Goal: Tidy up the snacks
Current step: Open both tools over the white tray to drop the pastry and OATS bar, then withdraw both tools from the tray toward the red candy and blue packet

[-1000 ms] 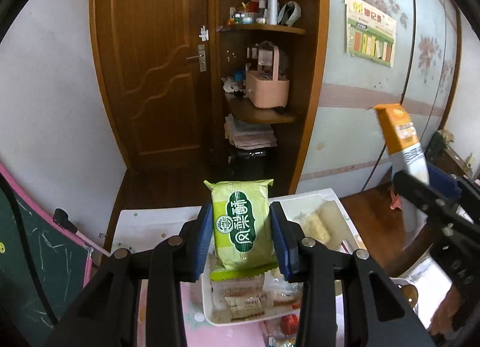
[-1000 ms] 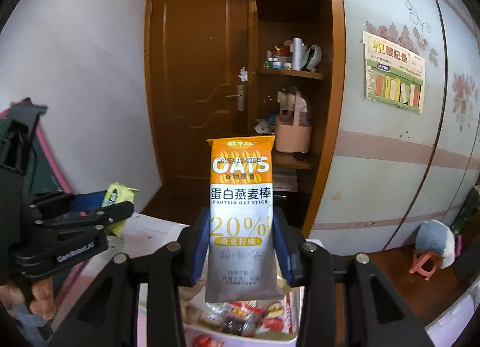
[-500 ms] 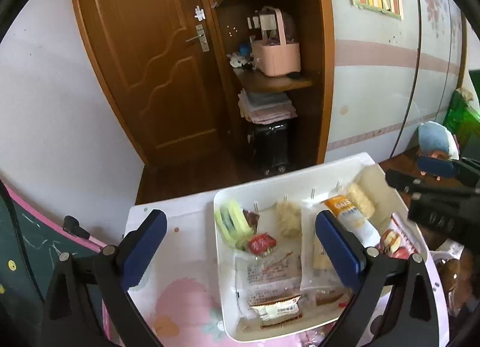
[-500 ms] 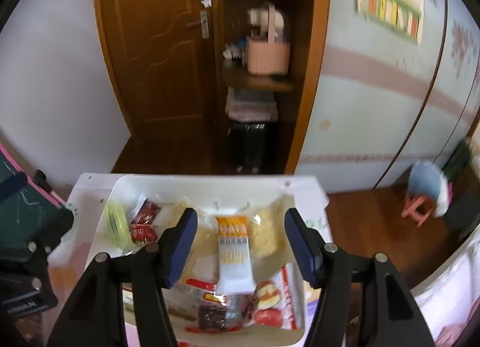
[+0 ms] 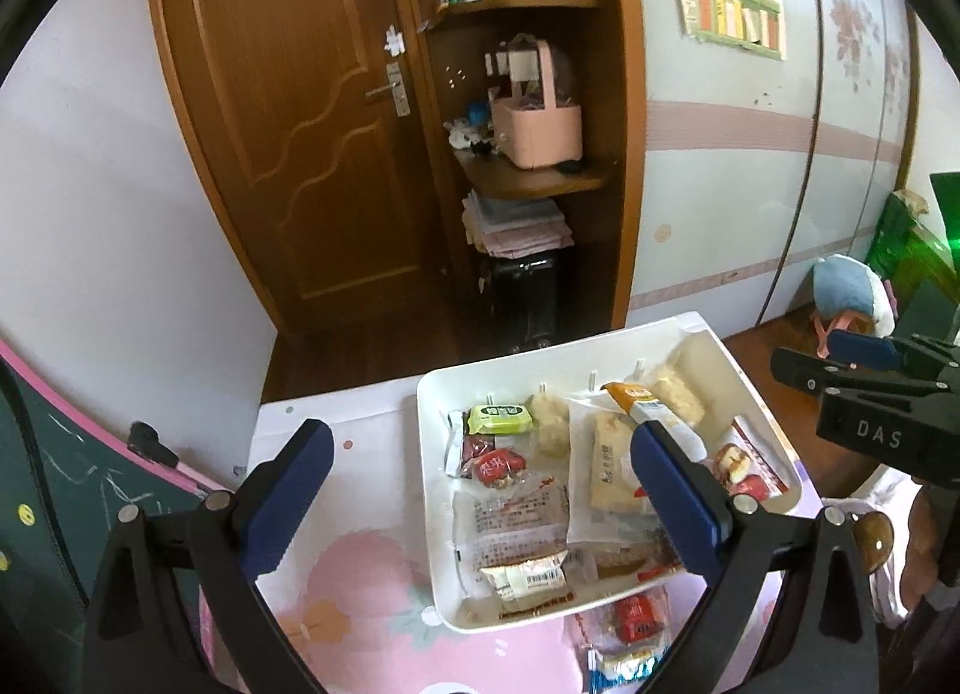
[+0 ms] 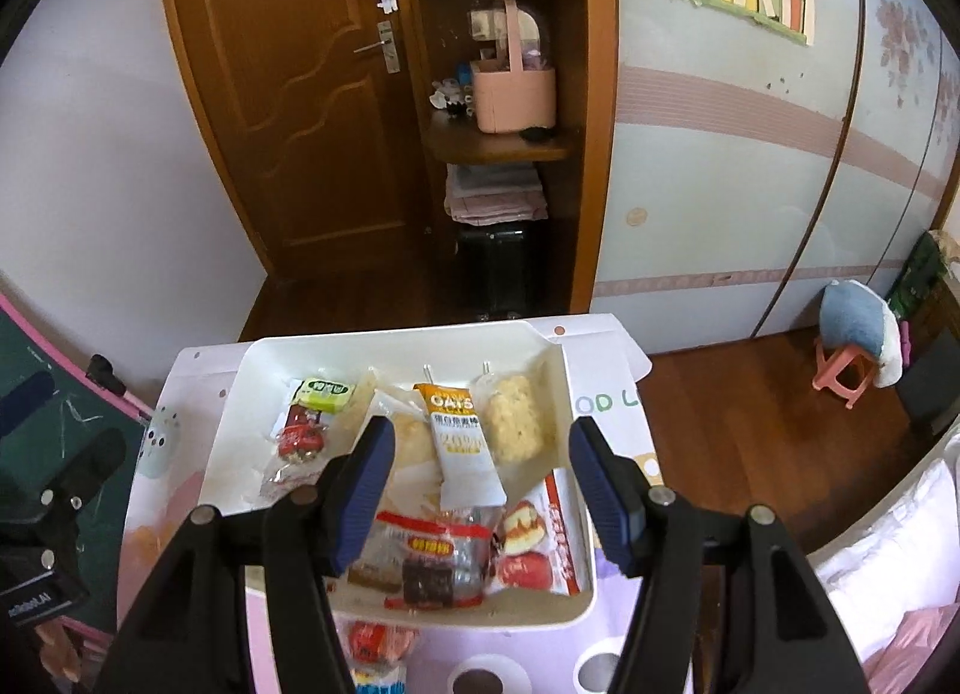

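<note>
Nearest to each camera, both claws hang above a white tray (image 5: 757,395) of snacks with nothing between their blue pads. The left gripper (image 5: 480,487) has its jaws spread very wide and gripping nothing; its right-side pad crosses the tray's middle, while the left-side one sits over the pink tablecloth (image 5: 360,610). The right gripper (image 6: 480,484) stands partly open, also empty, its pads on either side of the tray's centre.

Beyond the right gripper's pads, the orange-and-white oat bar (image 6: 465,442) lies flat in the tray at about twelve o'clock from the claw, free of both pads, with a pale crispy cake (image 6: 513,418) just beside it at two o'clock. At roughly eleven o'clock, near the tray's far corner, the green snack packet (image 6: 327,393) rests on top of a red-wrapped sweet (image 6: 303,436). Clear-wrapped pastries (image 5: 510,520) and an apple-printed packet (image 6: 534,544) fill the near part of the tray.

Farther off at twelve o'clock, a brown wooden door (image 6: 288,94) and an open corner shelf holding a pink basket (image 6: 513,88) stand against the wall.
</note>
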### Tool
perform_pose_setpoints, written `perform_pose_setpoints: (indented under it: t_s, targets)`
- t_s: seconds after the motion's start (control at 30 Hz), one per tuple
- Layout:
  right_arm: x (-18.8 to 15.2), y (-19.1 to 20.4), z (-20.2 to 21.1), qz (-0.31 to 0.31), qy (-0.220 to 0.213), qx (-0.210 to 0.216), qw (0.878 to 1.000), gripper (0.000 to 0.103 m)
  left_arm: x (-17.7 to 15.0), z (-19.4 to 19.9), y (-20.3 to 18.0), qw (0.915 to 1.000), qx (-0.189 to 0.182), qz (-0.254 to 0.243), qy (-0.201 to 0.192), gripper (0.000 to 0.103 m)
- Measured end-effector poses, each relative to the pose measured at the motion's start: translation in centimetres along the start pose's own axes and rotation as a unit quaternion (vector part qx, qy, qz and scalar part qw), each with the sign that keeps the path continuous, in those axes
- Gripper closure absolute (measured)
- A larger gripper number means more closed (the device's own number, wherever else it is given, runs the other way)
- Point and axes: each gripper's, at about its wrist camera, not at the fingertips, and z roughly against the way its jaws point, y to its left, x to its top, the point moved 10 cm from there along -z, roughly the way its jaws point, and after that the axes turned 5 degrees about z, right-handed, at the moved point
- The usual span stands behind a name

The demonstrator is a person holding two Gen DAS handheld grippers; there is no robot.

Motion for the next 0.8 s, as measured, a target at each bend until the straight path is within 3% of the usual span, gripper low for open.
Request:
perform_pose_setpoints:
  t_s: [0.2,0.43,0.63,0.8]
  targets:
    - [-0.9,0.6,3.5,0.009,-0.009,0.011,1.0,0.042,-0.5,3.6,-0.5,0.9997,-0.005,-0.019,-0.011,0.004]
    - [-3.8,1.8,5.7,0.015,-0.001,0.033,0.999,0.042,-4.0,5.6,-1.3,0.9989,-0.029,-0.038,0.003,0.004]
    - [-8.0,3.3,4.9,0.012,0.019,0.065,0.998,0.042,-10.3,4.5,-1.7,0.997,-0.057,-0.024,0.046,0.004]
    - [-12.8,3.3,1.6,-0.004,0.054,0.078,0.995,0.042,-17.7,0.4,-2.8,0.9902,-0.074,0.013,0.118,0.004]
